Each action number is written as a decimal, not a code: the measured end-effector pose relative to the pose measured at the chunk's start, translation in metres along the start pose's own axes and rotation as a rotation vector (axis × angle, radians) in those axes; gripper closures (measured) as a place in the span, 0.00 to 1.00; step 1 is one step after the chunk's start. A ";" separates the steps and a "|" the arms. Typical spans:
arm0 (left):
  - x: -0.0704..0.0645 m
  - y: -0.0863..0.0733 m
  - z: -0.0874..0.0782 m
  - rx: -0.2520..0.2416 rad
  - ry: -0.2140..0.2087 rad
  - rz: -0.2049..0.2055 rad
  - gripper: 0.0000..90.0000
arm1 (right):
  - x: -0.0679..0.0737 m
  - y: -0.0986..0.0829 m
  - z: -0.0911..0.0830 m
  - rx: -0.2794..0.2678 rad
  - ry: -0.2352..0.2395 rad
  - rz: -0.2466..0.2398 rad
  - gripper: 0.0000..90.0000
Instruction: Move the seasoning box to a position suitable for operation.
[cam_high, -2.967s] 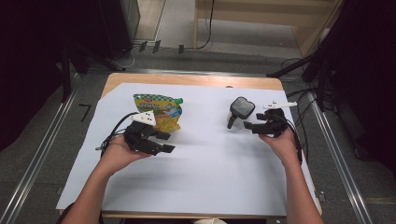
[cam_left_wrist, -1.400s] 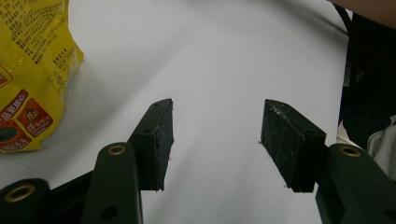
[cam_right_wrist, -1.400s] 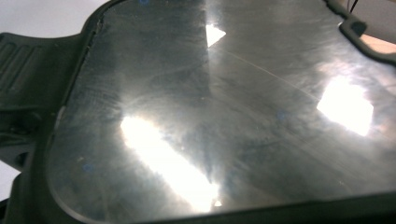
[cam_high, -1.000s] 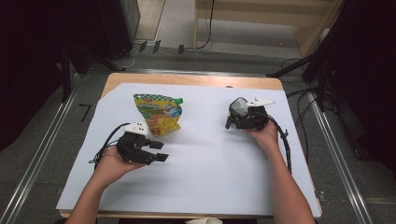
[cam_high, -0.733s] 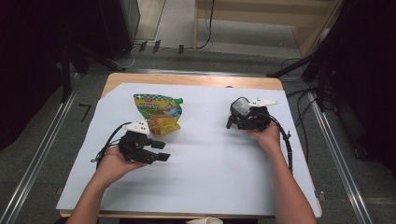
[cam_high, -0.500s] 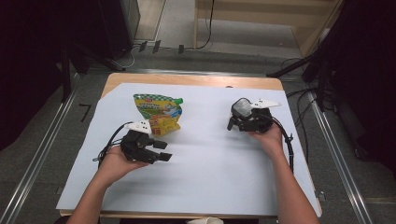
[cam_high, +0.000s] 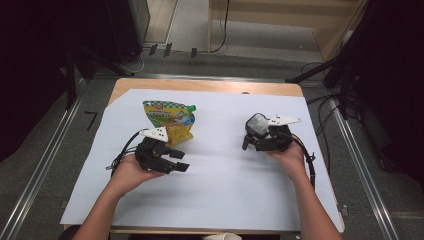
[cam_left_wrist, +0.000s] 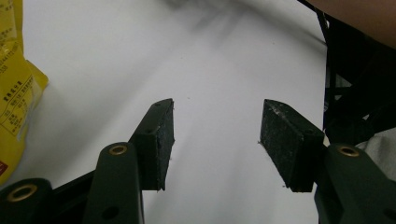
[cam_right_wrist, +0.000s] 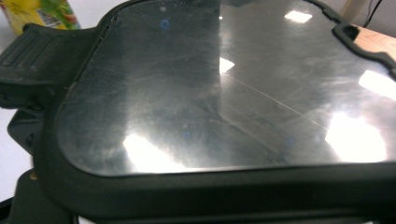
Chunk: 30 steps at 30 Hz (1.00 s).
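A yellow and green snack pouch (cam_high: 170, 120) lies flat at the back left of the white sheet, and its yellow edge (cam_left_wrist: 14, 93) shows in the left gripper view. My left gripper (cam_high: 181, 161) rests on the sheet just in front of the pouch. It is open, its jaws (cam_left_wrist: 215, 135) point right, and nothing is between them. My right gripper (cam_high: 250, 142) is pressed against a black device with a glossy dark panel (cam_high: 257, 125). That panel (cam_right_wrist: 224, 88) sits right in front of the right gripper's camera and hides the jaws.
The white sheet (cam_high: 225, 195) covers most of the wooden table (cam_high: 200, 86). Cables trail from both grippers over the sheet. Metal rails (cam_high: 45, 165) run along both sides of the table, and dark stands rise at the right.
My right gripper has moved left, from beside the black device to right up against it. My left gripper dipped towards the front edge, then came back a little.
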<state>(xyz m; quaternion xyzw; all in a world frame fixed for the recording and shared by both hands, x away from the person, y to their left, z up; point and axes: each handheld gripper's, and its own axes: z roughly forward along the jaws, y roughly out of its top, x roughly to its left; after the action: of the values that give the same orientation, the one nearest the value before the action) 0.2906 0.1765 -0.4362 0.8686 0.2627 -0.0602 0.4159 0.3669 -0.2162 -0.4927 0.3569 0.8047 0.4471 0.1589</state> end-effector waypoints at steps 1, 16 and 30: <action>0.000 0.001 0.001 0.005 0.000 0.003 0.50 | 0.002 0.000 -0.001 0.001 0.003 0.000 0.17; 0.003 0.010 0.011 0.015 -0.013 0.012 0.51 | 0.041 -0.002 -0.010 0.002 0.067 -0.041 0.18; 0.003 0.014 0.014 0.007 -0.019 0.025 0.53 | 0.073 -0.007 -0.002 0.027 0.135 -0.083 0.18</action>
<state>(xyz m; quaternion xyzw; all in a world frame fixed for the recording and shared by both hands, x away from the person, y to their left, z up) 0.3020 0.1598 -0.4365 0.8726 0.2474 -0.0643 0.4162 0.3119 -0.1674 -0.4925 0.2943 0.8337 0.4520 0.1179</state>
